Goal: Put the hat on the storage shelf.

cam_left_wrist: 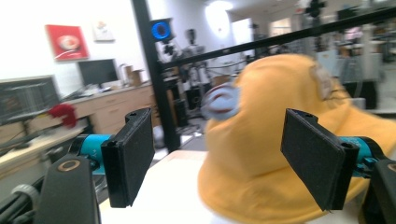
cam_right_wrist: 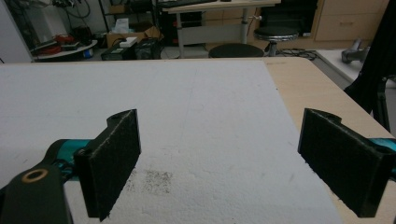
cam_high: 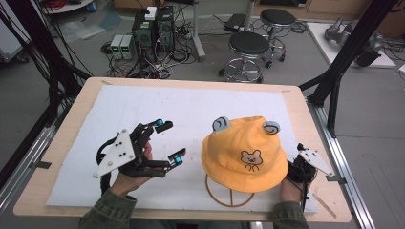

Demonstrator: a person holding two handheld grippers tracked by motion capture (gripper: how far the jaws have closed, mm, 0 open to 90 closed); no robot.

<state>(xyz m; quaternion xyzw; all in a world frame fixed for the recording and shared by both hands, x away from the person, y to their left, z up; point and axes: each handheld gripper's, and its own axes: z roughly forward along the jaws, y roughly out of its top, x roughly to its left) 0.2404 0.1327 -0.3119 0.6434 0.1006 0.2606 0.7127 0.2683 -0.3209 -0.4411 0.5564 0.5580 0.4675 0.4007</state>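
Two grippers are in your hands and neither one holds anything; your left gripper has its jaws spread wide and released, turned so they face the yellow hat, and in the left gripper view the hat rises just ahead of the open jaws, a little toward the farther pad, with one grey ear standing between the pads; nothing is touched yet. The hat sits crown-up on a thin wire stand whose ring shows under the near brim, all of it on the white mat; it is round, so no long axis governs the approach, only the brim edge nearest you. Your right gripper lies just beside the hat's other side, near the brim, and the right gripper view shows its jaws apart over bare mat with the table's wooden edge beyond; it points away from the hat, so the hat is behind or beside it. By position the right is closer, yet the left is the one aimed; I judge that the left would need only a short forward travel to bring the brim between its pads.
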